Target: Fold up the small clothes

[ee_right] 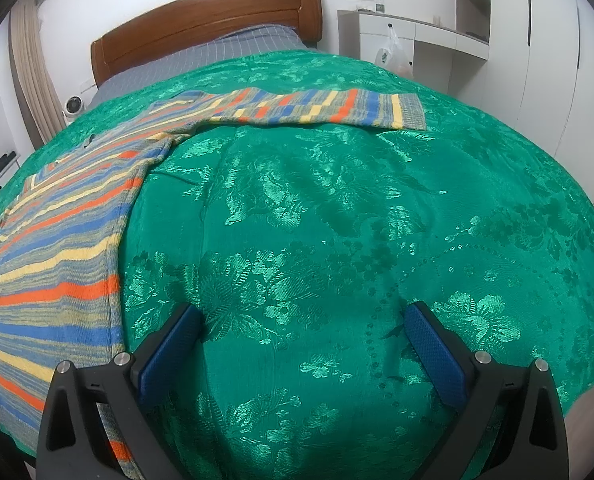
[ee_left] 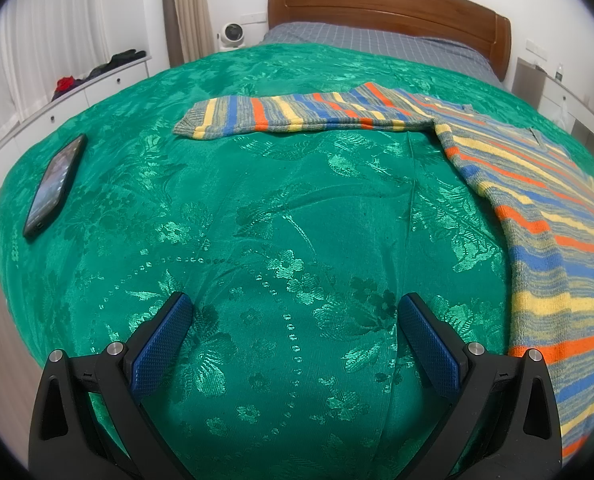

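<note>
A striped knit sweater (ee_left: 545,208) in blue, orange, yellow and grey lies flat on the green bedspread (ee_left: 281,216). In the left wrist view its body runs down the right side and one sleeve (ee_left: 297,114) stretches left across the bed. In the right wrist view the sweater (ee_right: 57,240) fills the left side, its other sleeve (ee_right: 321,110) reaching right. My left gripper (ee_left: 295,314) hovers open over bare bedspread, left of the sweater's hem. My right gripper (ee_right: 303,326) is open too, just right of the sweater's edge. Both hold nothing.
A black phone (ee_left: 55,186) lies on the bedspread at the far left. A wooden headboard (ee_left: 389,12) stands at the back, with white drawers (ee_left: 77,96) to the left and white cabinets (ee_right: 473,40) to the right. A small white fan (ee_left: 230,34) sits by the curtain.
</note>
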Available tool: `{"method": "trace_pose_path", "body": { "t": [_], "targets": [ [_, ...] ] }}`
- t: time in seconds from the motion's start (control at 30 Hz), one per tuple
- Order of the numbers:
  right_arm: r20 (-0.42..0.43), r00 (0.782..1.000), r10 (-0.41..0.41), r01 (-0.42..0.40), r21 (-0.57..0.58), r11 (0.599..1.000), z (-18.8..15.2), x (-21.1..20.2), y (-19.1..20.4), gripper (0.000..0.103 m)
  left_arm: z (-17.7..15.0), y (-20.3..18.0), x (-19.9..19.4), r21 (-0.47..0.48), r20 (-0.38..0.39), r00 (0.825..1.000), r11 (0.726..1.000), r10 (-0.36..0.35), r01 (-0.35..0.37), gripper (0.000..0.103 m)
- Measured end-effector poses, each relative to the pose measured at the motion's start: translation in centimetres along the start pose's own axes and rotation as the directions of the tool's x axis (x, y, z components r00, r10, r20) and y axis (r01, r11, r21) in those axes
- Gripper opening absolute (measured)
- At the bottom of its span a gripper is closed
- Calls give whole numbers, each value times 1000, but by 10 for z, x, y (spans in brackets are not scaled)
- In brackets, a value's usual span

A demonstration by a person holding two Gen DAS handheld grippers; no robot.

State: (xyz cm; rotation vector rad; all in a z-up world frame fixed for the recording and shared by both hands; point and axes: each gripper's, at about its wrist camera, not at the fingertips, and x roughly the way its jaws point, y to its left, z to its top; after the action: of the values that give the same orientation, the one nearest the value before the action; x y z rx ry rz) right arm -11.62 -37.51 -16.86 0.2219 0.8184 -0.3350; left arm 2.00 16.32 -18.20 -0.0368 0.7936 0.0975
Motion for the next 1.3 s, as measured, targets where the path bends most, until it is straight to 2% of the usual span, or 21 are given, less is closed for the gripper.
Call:
{"method": "trace_pose_path", "body": {
  "t": [0.07,0.13,0.23,0.37,0.47,0.5,0.57,0.63,0.73,0.8,0.83,0.87,0.9,0.93,0.97,1.03,1.07,1.2,1.3],
  "targets": [
    [-38,999,1,-2,-9,1000,6,-3,1,101,0,0,0,0,0,1000,1000,-1,1,103],
    [-61,997,44,-45,-10,999,15,-10,-2,101,0,0,0,0,0,1000,1000,1,-1,103],
    [-30,995,96,-96,-18,995,44,-25,-20,101,0,0,0,0,0,1000,1000,0,0,103],
    [10,994,110,-111,20,994,120,-20,-66,101,0,0,0,1,1,1000,1000,2,-2,103],
    [-33,987,154,-148,149,978,169,12,-108,100,0,0,-1,1,1,1000,1000,4,-4,103],
    [-61,982,181,-164,218,962,181,27,-125,96,0,0,0,1,0,1000,1000,3,-3,103],
    [-107,965,238,-183,371,910,194,58,-160,71,0,0,0,2,-1,1000,1000,5,-5,103],
    [-126,948,293,-205,464,862,199,81,-178,69,0,0,0,4,-3,1000,1000,8,-8,103],
    [-157,941,299,-188,489,851,202,103,-185,64,1,-1,0,10,-4,1000,1000,16,-16,103],
    [-200,922,331,-195,498,845,199,118,-186,54,1,-2,1,12,-5,1000,1000,18,-18,103],
    [-216,917,336,-194,495,847,196,121,-183,41,1,-2,1,12,-5,1000,1000,20,-20,103],
    [-250,909,334,-182,482,857,195,126,-181,18,1,-2,1,12,-4,1000,1000,22,-22,103],
    [-265,909,323,-169,473,864,191,127,-177,3,1,-3,2,13,-4,1000,1000,24,-24,103],
    [-268,913,306,-158,460,874,192,125,-175,3,1,-3,2,15,-4,1000,1000,25,-25,103],
    [-260,927,269,-140,424,895,196,120,-173,2,1,-3,2,15,-4,1000,1000,26,-26,103],
    [-262,957,125,-34,327,944,200,110,-171,1,1,-3,3,16,-3,1000,1000,26,-26,103],
    [-272,959,83,6,313,950,197,111,-175,1,1,-3,3,17,-3,1000,1000,26,-26,103],
    [-288,956,48,39,288,957,196,112,-170,1,1,-3,3,15,-3,1000,1000,24,-24,103],
    [-262,962,74,-3,264,965,206,99,-158,2,1,-3,3,14,-2,1000,1000,25,-25,103]
  ]
}}
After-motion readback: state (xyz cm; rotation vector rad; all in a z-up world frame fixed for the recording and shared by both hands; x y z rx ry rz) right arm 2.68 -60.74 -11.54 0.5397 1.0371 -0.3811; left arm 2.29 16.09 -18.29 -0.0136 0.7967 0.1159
